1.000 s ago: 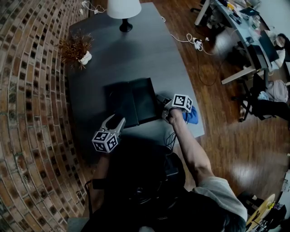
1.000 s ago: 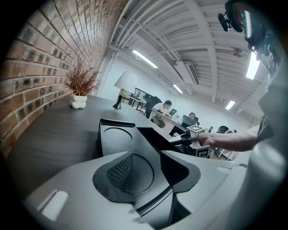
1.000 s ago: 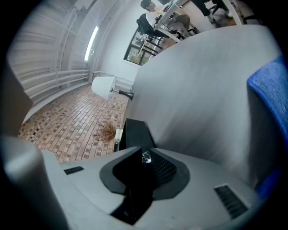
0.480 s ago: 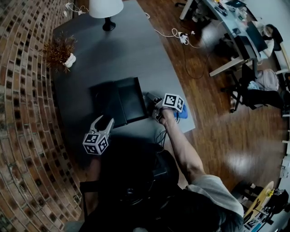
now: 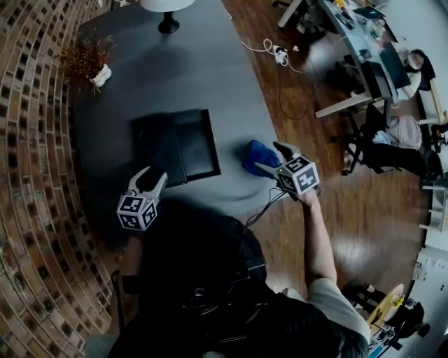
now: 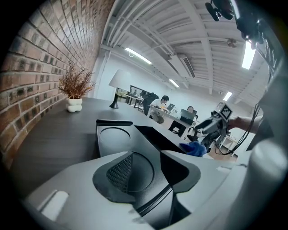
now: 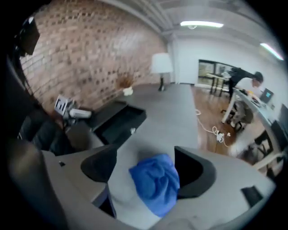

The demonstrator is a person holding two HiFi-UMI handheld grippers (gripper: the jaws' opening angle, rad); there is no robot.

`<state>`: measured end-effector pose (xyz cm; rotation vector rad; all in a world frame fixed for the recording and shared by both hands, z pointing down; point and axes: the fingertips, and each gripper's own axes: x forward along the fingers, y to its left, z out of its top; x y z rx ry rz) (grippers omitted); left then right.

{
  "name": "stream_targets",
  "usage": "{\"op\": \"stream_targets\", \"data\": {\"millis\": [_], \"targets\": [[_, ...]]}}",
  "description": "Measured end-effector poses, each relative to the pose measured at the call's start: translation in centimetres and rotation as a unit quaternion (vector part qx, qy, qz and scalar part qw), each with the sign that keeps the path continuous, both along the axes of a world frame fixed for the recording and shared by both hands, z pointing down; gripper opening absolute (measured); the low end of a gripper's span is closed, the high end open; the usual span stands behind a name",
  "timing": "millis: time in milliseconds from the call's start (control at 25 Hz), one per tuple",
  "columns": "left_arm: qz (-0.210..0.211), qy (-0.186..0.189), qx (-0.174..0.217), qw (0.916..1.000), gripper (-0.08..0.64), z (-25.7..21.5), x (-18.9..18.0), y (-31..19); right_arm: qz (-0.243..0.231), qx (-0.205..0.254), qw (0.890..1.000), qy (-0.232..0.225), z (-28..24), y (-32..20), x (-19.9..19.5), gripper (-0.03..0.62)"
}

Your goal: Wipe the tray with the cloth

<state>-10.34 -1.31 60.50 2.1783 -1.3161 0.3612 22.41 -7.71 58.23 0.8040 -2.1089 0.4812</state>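
Note:
The black tray (image 5: 175,143) lies on the dark grey table (image 5: 203,70), with a round recess (image 6: 114,134) at its near end in the left gripper view. A crumpled blue cloth (image 5: 259,155) rests on the table to the tray's right. My right gripper (image 5: 270,156) stands at the table's right edge. Its jaws have just been opening, and the cloth (image 7: 155,182) lies between them, released. My left gripper (image 5: 152,176) hovers at the tray's near left corner, jaws a little apart and holding nothing. It points along the tray (image 6: 135,139).
A lamp (image 5: 168,14) and a dried plant in a white pot (image 5: 87,59) stand at the table's far end. A brick wall (image 5: 35,175) runs along the left. White cables (image 5: 273,52) lie on the wooden floor, with desks and chairs (image 5: 378,133) beyond.
My right gripper has drawn back from the tray's right edge to the table edge and opened, leaving the blue cloth on the table. The left gripper has stayed where it was.

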Motion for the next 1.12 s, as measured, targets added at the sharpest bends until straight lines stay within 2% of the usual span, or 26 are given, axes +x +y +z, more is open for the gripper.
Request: {"op": "stream_targets", "data": {"millis": [40, 120, 160, 280, 320, 360, 400, 440, 480, 520, 560, 600, 640, 680, 720, 760, 840, 880, 960, 1000, 1040, 1120], "targets": [[0.001, 0.0, 0.001, 1.0, 0.178, 0.0, 0.0, 0.0, -0.053, -0.016, 0.997, 0.061, 2.1, 1.6, 0.1, 0.417], [-0.001, -0.001, 0.004, 1.0, 0.178, 0.0, 0.1, 0.1, -0.141, -0.021, 0.975, 0.174, 5.8, 3.3, 0.7, 0.417], [-0.002, -0.002, 0.006, 1.0, 0.178, -0.1, 0.1, 0.1, -0.17, -0.02, 0.963, 0.209, 7.5, 3.5, 0.8, 0.417], [0.0, -0.005, 0.007, 1.0, 0.178, -0.2, 0.4, 0.1, -0.231, -0.04, 0.936, 0.264, 11.6, 3.4, 1.2, 0.411], [0.002, -0.004, 0.007, 1.0, 0.178, -0.2, 0.5, 0.2, -0.241, -0.054, 0.928, 0.279, 12.2, 3.6, 1.7, 0.278], [0.005, -0.003, 0.006, 1.0, 0.178, -0.2, 0.7, 0.2, -0.237, -0.074, 0.926, 0.284, 12.2, 3.7, 2.1, 0.232], [0.007, -0.001, 0.006, 1.0, 0.178, -0.2, 0.7, 0.2, -0.217, -0.094, 0.933, 0.27, 11.3, 3.5, 1.8, 0.202], [0.008, 0.001, 0.006, 1.0, 0.178, -0.2, 0.6, 0.2, -0.188, -0.11, 0.949, 0.227, 9.4, 3.1, 0.3, 0.193], [0.007, 0.002, 0.006, 1.0, 0.175, -0.1, 0.4, 0.2, -0.152, -0.119, 0.97, 0.149, 6.6, 2.2, -2.6, 0.193], [0.004, 0.002, 0.006, 1.0, 0.167, 0.0, 0.2, 0.2, -0.109, -0.12, 0.986, 0.044, 3.2, 0.9, -6.2, 0.193], [0.002, 0.003, 0.005, 1.0, 0.166, 0.1, 0.1, 0.1, -0.056, -0.119, 0.989, -0.069, -0.1, -0.8, -9.9, 0.192], [0.0, 0.004, 0.005, 1.0, 0.151, 0.1, 0.0, 0.1, 0.006, -0.116, 0.979, -0.17, -2.7, -2.9, -13.1, 0.192], [-0.001, 0.005, 0.005, 1.0, 0.148, 0.2, -0.1, 0.1, 0.069, -0.109, 0.961, -0.244, -4.1, -5.0, -15.7, 0.193], [-0.001, 0.005, 0.004, 1.0, 0.148, 0.1, -0.1, 0.2, 0.122, -0.096, 0.947, -0.283, -4.2, -7.0, -17.8, 0.193], [-0.001, 0.005, 0.004, 1.0, 0.147, 0.1, -0.1, 0.2, 0.16, -0.076, 0.941, -0.289, -3.1, -8.7, -19.5, 0.193], [0.0, 0.006, 0.004, 1.0, 0.148, 0.1, 0.0, 0.2, 0.182, -0.055, 0.944, -0.27, -1.2, -10.0, -20.9, 0.193], [0.0, 0.013, 0.004, 0.9999, 0.147, 0.1, 0.0, 0.2, 0.19, -0.037, 0.963, -0.189, 3.8, -10.4, -22.6, 0.193], [0.001, 0.016, 0.004, 0.9999, 0.147, 0.1, 0.1, 0.2, 0.173, -0.044, 0.973, -0.148, 6.1, -9.5, -23.3, 0.193], [0.005, 0.018, 0.005, 0.9998, 0.148, 0.0, 0.1, 0.3, 0.111, -0.07, 0.988, -0.08, 8.4, -6.9, -24.7, 0.17], [0.007, 0.019, 0.006, 0.9998, 0.147, 0.0, 0.1, 0.3, 0.084, -0.094, 0.991, -0.054, 9.3, -5.9, -24.9, 0.172], [0.009, 0.019, 0.007, 0.9998, 0.148, 0.0, 0.1, 0.2, 0.065, -0.134, 0.988, -0.043, 10.2, -5.0, -24.8, 0.17], [0.01, 0.016, 0.009, 0.9998, 0.147, 0.0, 0.1, 0.2, 0.052, -0.205, 0.976, -0.06, 11.1, -4.7, -24.9, 0.172]]}}
